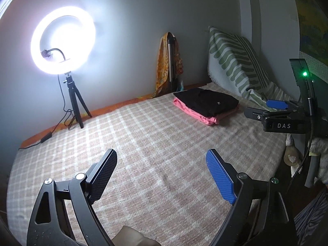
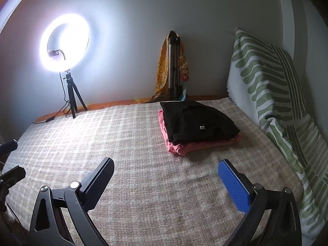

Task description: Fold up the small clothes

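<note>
Left gripper (image 1: pixel 162 173): jaws stand wide apart over bare checked blanket (image 1: pixel 143 135), nothing between the black pad and the blue pad. Right gripper (image 2: pixel 166 182): jaws likewise fully spread and empty, hovering above the same blanket.

Folded clothes: a black garment (image 2: pixel 196 123) lies folded on top of a folded pink garment (image 2: pixel 190 145), the pink edges showing beneath at its near and left sides. In the right wrist view the stack sits at about 1 o'clock from the gripper, well apart from both pads. In the left wrist view the stack (image 1: pixel 207 104) lies at roughly 1 o'clock, near the green-patterned pillow (image 1: pixel 233 63).

A lit ring light (image 1: pixel 62 41) stands on a tripod at 10 o'clock against the wall.
</note>
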Demonstrator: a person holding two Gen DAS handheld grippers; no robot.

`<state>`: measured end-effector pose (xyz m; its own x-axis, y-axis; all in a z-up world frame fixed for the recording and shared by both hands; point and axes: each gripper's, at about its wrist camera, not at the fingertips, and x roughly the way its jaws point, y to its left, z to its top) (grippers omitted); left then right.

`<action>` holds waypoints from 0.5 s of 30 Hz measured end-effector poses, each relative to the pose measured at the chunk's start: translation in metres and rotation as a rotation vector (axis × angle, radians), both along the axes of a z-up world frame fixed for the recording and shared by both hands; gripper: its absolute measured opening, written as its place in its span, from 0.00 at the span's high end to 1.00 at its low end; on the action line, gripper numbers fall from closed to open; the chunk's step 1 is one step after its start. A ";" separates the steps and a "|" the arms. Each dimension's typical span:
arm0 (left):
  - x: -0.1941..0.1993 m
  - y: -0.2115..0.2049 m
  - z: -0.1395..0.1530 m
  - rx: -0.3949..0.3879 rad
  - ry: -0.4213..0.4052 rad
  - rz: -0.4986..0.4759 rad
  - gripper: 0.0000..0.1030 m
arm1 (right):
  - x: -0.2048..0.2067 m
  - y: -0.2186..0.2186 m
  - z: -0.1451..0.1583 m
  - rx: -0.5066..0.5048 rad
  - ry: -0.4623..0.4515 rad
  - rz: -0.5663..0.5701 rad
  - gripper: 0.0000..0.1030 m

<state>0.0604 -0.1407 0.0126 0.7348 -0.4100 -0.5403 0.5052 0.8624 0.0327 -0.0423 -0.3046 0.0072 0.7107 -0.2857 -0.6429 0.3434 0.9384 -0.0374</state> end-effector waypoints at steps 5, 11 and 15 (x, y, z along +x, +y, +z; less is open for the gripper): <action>0.001 0.001 -0.002 0.003 0.008 0.001 0.14 | 0.003 -0.001 -0.005 0.002 0.014 0.000 0.00; 0.002 0.003 -0.001 0.001 0.010 0.010 0.14 | 0.002 -0.004 -0.005 0.016 0.007 -0.016 0.00; 0.003 0.004 -0.001 -0.004 0.013 0.014 0.14 | 0.003 -0.004 -0.006 0.017 0.010 -0.015 0.00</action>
